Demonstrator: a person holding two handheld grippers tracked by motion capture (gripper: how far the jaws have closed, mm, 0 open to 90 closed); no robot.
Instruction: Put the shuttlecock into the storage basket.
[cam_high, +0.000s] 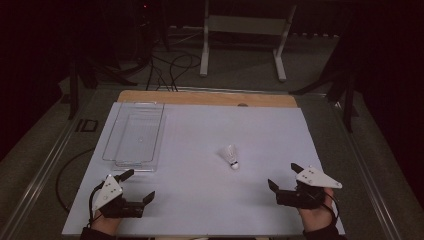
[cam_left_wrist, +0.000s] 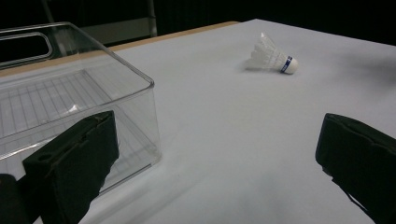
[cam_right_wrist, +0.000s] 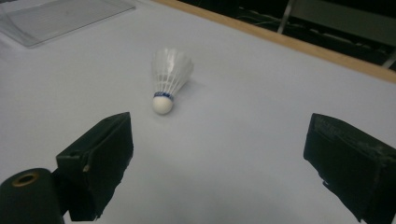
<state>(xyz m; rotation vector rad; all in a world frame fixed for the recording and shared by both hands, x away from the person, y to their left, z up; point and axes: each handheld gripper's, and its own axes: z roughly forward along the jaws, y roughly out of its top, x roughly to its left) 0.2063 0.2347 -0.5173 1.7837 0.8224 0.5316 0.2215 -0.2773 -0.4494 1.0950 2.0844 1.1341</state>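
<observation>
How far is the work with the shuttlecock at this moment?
Nothing looks done yet: the shuttlecock lies on its side on the white table, apart from the clear bin, which has nothing in it. Nothing is in hand: the left gripper and the right gripper both rest with jaws open. Left to do, probably: grasp the shuttlecock, nearer the right gripper, and perhaps carry it to the bin.

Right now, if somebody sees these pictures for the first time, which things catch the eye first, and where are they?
The eye goes first to the white shuttlecock lying on its side on the white table, right of the middle, its cork end toward the person. Next comes the clear plastic bin, empty, at the far left. At the near edge, the left hand-held gripper and the right hand-held gripper both wait open, holding nothing.
</observation>
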